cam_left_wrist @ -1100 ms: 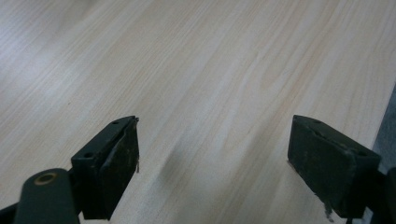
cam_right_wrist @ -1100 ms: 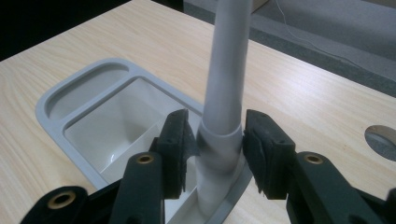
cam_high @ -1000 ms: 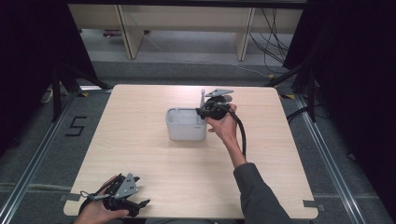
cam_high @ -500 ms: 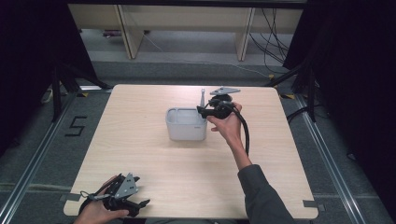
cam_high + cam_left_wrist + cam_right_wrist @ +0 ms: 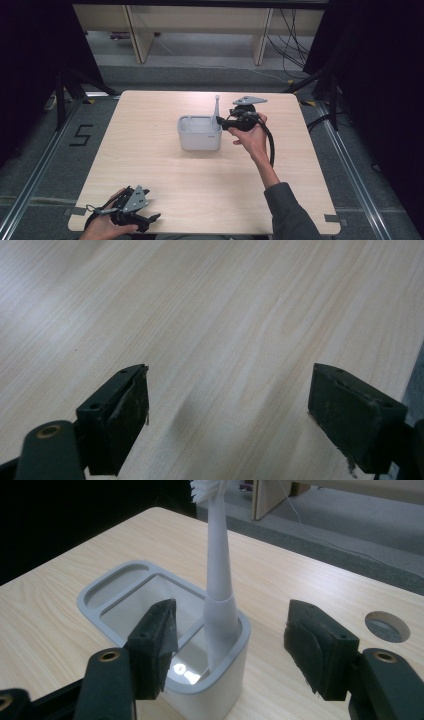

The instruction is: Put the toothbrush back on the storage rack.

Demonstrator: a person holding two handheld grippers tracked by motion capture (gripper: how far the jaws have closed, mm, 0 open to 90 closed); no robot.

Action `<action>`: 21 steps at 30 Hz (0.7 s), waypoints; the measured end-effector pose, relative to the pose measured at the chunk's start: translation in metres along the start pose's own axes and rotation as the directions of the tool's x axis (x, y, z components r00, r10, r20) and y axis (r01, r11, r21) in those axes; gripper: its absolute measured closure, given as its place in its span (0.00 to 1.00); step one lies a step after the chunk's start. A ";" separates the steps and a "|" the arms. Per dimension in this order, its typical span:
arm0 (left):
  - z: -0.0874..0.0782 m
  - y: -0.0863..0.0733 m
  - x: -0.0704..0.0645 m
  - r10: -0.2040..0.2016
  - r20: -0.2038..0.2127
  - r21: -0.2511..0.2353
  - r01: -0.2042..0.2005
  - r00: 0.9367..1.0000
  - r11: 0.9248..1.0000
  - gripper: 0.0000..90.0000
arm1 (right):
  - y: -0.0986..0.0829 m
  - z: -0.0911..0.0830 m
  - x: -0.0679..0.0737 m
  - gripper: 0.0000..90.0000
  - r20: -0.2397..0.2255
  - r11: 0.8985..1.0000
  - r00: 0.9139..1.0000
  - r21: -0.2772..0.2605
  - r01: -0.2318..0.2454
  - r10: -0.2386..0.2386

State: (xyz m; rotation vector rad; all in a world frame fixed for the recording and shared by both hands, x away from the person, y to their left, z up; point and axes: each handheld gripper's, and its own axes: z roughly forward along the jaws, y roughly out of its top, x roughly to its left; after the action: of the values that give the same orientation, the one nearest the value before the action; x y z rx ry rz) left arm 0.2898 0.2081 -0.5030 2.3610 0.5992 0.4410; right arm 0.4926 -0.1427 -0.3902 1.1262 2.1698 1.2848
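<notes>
A light grey rectangular holder [image 5: 199,134] stands at the middle of the wooden table. A white brush [image 5: 217,106] stands upright in its right end, bristles up. My right gripper [image 5: 223,122] sits just right of the holder and points at it. In the right gripper view the brush handle [image 5: 218,585] rises from the holder's near corner [image 5: 220,680], and my right gripper [image 5: 232,616] is open with its jaws either side of the handle, not touching it. My left gripper [image 5: 149,220] rests at the table's front left corner. It is open [image 5: 227,420] over bare wood.
The holder has a shallow tray section [image 5: 116,582] at its far end and a deeper well beside it. A round cable hole [image 5: 387,626] lies in the table beyond the right jaw. Dark curtains and shelf legs [image 5: 135,35] stand behind the table.
My right hand and gripper have drifted slightly to the right, away from the holder. The left gripper has stayed where it was.
</notes>
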 end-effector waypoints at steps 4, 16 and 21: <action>0.000 0.000 -0.001 -0.002 -0.008 0.004 0.002 1.000 1.000 0.18 | -0.003 -0.006 -0.002 0.41 -0.007 1.000 1.000 -0.008 0.013 -0.013; 0.000 0.000 0.001 0.012 0.000 0.006 -0.012 1.000 1.000 0.18 | -0.016 -0.028 0.001 0.39 -0.009 1.000 1.000 -0.003 0.015 -0.015; 0.000 0.000 0.001 0.011 0.001 0.004 -0.011 1.000 1.000 0.18 | -0.023 -0.036 0.003 0.39 -0.019 1.000 1.000 -0.011 0.024 -0.024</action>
State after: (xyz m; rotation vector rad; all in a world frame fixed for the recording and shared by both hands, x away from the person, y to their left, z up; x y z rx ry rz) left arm 0.2907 0.2084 -0.5025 2.3690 0.5877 0.4445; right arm 0.4565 -0.1663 -0.3908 1.0853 2.1811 1.3000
